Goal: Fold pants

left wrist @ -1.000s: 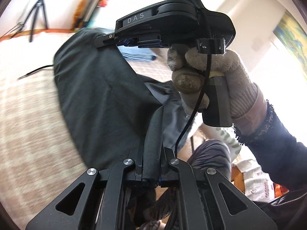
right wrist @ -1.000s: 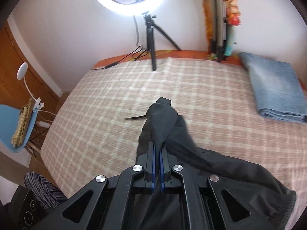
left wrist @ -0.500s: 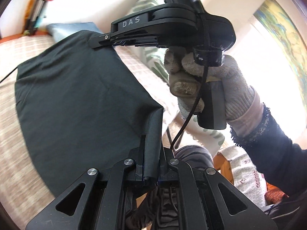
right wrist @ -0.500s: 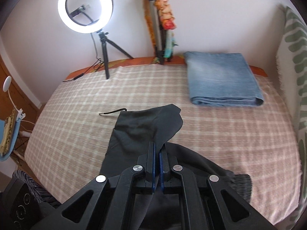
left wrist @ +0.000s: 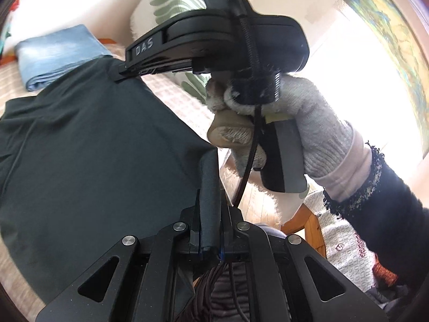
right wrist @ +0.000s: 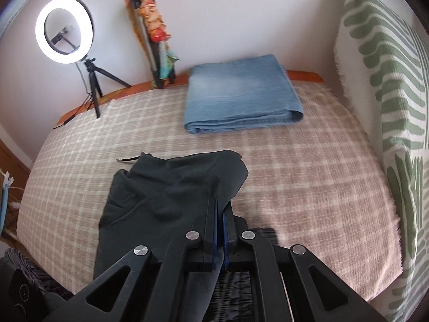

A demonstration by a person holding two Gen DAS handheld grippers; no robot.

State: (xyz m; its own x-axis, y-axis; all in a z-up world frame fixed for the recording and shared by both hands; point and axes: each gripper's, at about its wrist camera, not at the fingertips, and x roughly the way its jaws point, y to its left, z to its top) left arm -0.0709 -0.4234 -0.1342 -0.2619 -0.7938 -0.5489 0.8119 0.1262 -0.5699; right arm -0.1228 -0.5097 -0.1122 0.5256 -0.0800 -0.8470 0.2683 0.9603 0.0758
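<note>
The dark grey pants [left wrist: 88, 150] hang stretched between my two grippers above the checked bed [right wrist: 308, 177]. My left gripper [left wrist: 210, 187] is shut on one edge of the pants, with cloth wrapped over its fingers. In the left wrist view my right gripper [left wrist: 122, 72], held in a gloved hand [left wrist: 303, 123], pinches the far corner of the cloth. In the right wrist view the right gripper [right wrist: 219, 204] is shut on the pants [right wrist: 166, 187], whose free part lies on the bed with a drawstring [right wrist: 127, 159] sticking out.
Folded blue jeans [right wrist: 238, 94] lie at the back of the bed. A ring light on a tripod [right wrist: 65, 36] and a wrapped stand [right wrist: 152, 35] are at the wall. A green-patterned cushion [right wrist: 386, 80] borders the right side. A blue chair [right wrist: 4, 201] is at the left.
Both grippers swung to the right with the pants held between them. The cloth has spread wider and flatter, and more of it rests on the bed.
</note>
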